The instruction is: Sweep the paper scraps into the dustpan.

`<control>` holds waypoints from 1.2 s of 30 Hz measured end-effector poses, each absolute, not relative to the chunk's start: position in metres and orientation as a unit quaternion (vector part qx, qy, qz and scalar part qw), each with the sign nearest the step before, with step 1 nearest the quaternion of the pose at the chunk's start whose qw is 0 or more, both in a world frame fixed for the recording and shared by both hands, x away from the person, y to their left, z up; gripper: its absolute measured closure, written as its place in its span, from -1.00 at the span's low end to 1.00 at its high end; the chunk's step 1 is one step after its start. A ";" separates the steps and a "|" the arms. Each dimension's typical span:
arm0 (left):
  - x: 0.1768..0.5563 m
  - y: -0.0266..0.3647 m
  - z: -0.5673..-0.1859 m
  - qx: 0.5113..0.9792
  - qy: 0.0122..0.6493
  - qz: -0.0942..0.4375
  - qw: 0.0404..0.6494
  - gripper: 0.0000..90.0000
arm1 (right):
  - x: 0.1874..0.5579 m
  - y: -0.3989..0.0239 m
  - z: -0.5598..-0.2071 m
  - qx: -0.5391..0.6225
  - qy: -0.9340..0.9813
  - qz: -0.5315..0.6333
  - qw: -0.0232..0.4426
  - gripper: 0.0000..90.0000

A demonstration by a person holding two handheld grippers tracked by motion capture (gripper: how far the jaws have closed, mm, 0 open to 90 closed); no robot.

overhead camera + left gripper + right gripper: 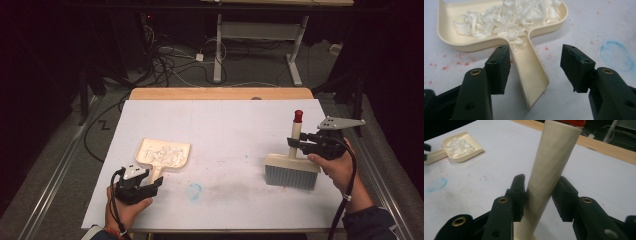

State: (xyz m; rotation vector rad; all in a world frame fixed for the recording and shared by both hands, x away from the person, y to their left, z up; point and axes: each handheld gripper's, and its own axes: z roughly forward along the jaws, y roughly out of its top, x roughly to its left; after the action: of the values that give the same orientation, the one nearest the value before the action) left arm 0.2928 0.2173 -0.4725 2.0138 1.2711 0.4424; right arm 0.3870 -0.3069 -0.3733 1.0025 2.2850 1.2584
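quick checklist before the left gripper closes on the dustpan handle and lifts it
1. Left gripper open: ok, jaws spread wide.
2. Dustpan handle between the jaws: ok, though it lies nearer one jaw and at an angle, not centred.
3. Dustpan resting flat on the white table cover: ok.
4. White shreds all inside the pan: ok, but some sit at the mouth of the handle channel, so keep the pan level when lifting.
5. Right gripper holding the brush handle: ok, jaws press both sides.
6. Brush well apart from the dustpan: ok.
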 end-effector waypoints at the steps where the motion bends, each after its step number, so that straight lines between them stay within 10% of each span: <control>1: 0.293 0.216 -0.473 0.778 0.494 0.171 0.349 -0.10 | 0.390 -0.307 -0.375 0.358 0.803 0.444 0.170 0.43; 36: 0.286 0.202 -0.466 0.791 0.405 0.229 0.397 -0.49 | 0.438 -0.286 -0.407 0.442 0.768 0.382 0.261 0.28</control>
State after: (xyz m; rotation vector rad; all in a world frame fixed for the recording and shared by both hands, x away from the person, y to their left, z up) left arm 0.2864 0.2015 -0.4661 2.0039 1.0251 0.5809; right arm 0.4377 -0.2861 -0.4072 1.1966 2.0804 1.0337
